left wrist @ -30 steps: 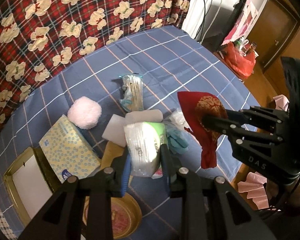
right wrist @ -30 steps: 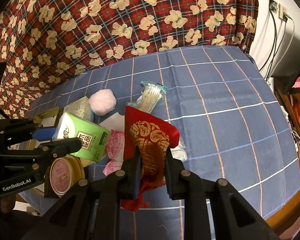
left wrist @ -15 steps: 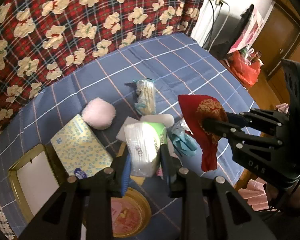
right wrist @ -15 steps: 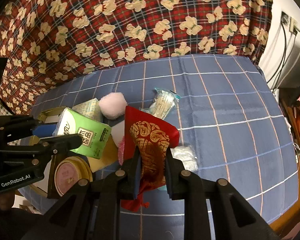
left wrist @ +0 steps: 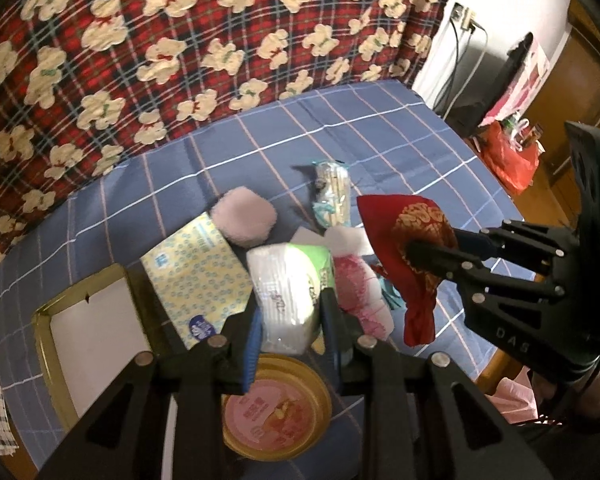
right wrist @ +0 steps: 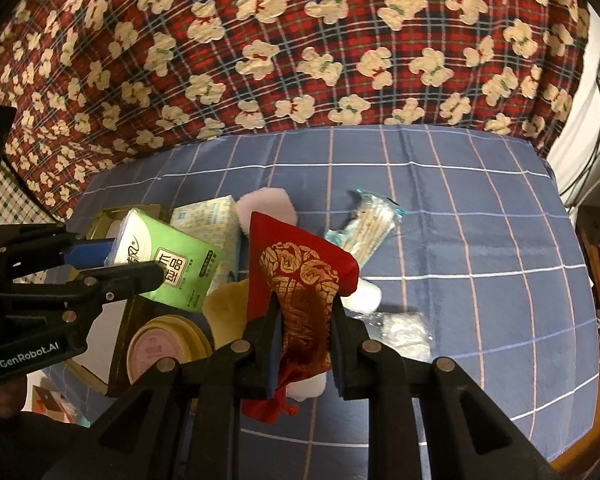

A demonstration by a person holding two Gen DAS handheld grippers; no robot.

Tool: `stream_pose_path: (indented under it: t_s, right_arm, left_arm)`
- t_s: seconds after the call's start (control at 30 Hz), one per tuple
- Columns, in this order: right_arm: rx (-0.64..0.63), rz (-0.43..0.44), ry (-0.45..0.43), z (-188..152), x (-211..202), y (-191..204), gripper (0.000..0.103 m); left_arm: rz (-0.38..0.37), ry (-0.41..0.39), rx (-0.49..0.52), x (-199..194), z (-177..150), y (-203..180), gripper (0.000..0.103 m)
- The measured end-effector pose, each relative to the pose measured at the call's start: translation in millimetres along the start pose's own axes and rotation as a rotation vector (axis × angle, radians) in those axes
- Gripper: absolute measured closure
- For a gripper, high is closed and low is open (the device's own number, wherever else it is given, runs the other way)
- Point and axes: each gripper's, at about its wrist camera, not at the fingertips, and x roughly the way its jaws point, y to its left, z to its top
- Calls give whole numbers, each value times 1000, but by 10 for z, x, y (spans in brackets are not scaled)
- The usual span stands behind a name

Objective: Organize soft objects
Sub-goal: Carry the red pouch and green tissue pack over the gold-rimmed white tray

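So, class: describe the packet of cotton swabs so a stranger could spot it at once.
Start at the blue checked tablecloth. Behind the cluttered pile lies the cotton swab packet, apart from the pink puff. It alone is clear plastic, showing pale sticks inside.

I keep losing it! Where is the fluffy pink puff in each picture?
Left wrist view: the pink puff lies a little left of centre, just beyond the yellow tissue box.
Right wrist view: the pink puff peeks out near the middle, partly hidden behind the red pouch.
Shared landmark: the swab packet lies to its right in both.
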Motion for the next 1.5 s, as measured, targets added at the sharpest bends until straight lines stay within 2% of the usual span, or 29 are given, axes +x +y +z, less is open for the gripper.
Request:
stream_pose_path:
  t_s: [1.5]
  right_arm:
    - [-223, 111, 33, 325, 365, 1190, 81]
  left_arm:
    - [92, -35, -229, -368, -490, 1085, 78]
